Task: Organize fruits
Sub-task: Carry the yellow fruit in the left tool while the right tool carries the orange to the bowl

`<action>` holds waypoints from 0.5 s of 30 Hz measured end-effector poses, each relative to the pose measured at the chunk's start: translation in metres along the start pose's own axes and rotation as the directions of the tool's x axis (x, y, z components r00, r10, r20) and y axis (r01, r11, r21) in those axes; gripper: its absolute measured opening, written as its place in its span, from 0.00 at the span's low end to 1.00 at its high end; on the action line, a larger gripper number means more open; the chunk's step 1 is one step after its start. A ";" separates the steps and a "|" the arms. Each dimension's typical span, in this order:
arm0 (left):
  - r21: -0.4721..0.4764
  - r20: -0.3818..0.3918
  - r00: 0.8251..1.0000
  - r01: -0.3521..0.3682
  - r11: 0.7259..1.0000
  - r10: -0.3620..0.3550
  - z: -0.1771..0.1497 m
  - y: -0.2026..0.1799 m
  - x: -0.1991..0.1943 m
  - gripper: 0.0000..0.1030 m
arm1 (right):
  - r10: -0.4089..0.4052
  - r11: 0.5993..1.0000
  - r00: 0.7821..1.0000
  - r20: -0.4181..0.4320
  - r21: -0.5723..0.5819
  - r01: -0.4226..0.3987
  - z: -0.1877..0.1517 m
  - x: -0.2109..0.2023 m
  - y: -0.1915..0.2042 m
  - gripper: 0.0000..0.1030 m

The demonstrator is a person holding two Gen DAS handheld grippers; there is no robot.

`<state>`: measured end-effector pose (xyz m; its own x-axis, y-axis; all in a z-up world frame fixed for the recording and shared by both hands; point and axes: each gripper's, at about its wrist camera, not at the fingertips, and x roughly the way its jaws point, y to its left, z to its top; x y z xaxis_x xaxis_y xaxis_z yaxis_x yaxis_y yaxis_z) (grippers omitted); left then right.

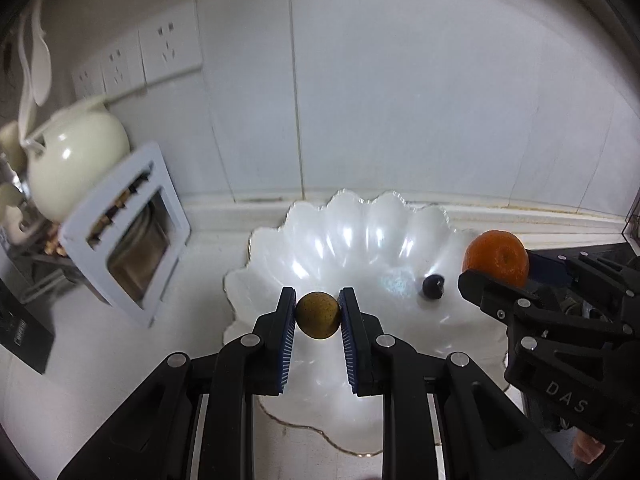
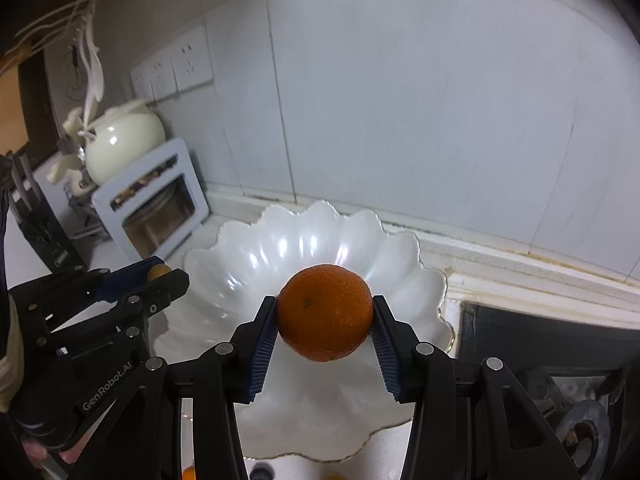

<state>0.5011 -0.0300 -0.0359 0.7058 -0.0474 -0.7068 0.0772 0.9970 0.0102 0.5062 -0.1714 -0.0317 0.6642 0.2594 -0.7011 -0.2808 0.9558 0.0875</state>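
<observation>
Two fruits being carried over the scalloped white bowl (image 2: 400,248).
We are gripping a small brown fruit (image 1: 318,315) in the left gripper (image 1: 318,316) and an orange (image 2: 325,312) in the right gripper (image 2: 325,320); one dark berry (image 1: 434,285) is lying inside, both held fruits unplaced.

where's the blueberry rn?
Left wrist view: the blueberry lies inside the white bowl, right of centre, between the left tongs and the orange.

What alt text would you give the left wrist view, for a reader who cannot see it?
The left gripper pinches a small yellow-brown fruit above a white scalloped bowl that holds one small dark fruit. At right, the right gripper grips an orange at the bowl's edge.
</observation>
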 end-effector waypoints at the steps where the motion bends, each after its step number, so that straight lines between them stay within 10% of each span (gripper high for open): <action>1: 0.000 -0.013 1.000 0.004 1.000 -0.004 0.000 0.000 0.004 0.22 | 0.002 1.000 1.000 -0.018 0.002 -0.002 0.000 0.006 -0.001 0.46; 15: -0.029 -0.190 0.981 0.033 0.999 -0.038 0.000 0.001 0.053 0.22 | 0.005 1.000 0.983 -0.181 0.022 -0.001 -0.010 0.055 -0.012 0.46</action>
<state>0.5384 -0.0316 -0.0735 0.5553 -0.0727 -0.8285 0.0797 0.9962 -0.0340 0.5391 -0.1699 -0.0782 0.5263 0.2344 -0.8174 -0.2660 0.9584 0.1035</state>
